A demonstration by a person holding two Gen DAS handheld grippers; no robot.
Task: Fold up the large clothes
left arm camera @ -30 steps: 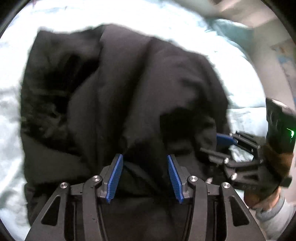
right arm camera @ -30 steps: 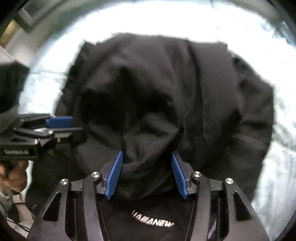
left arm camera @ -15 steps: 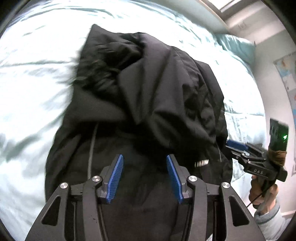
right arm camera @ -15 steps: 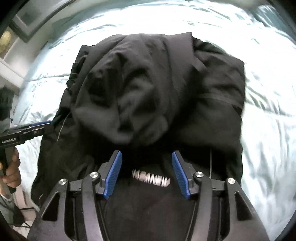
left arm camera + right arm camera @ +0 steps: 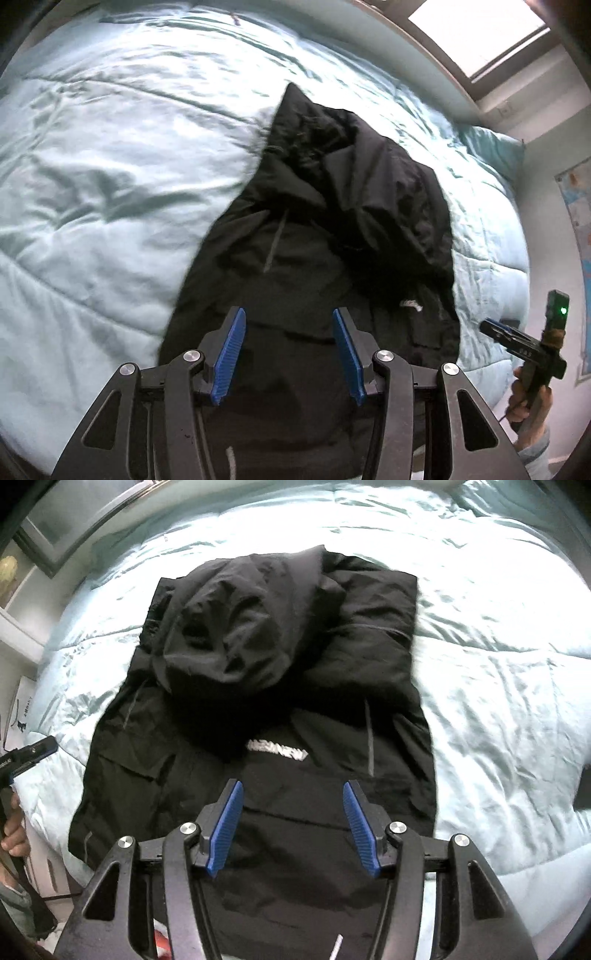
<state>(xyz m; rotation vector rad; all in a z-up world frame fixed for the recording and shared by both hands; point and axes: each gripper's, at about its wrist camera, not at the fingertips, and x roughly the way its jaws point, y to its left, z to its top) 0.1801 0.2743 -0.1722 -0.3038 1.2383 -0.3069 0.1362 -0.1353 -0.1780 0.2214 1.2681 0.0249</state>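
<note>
Both grippers pulled back from jacket (image 5: 258, 709) since earlier frame; hood now folded over back. Left gripper (image 5: 288, 350), right gripper (image 5: 293, 827): released, empty, above jacket hem. Jacket: flat on quilt (image 5: 498, 686). Next fold: grasp hem corners evenly, lift together.

My left gripper (image 5: 288, 354) is a matte black linkage frame with triangular cut-outs, silver round screw heads at the pivots, and two fingers faced with ribbed blue pads (image 5: 226, 358). My right gripper (image 5: 293, 829) has the same build and blue pads (image 5: 364, 830). Seen from the left camera, its handle carries a green light and small white lettering. Bare skin on my right hand (image 5: 532, 400); grey cuff below it.
</note>
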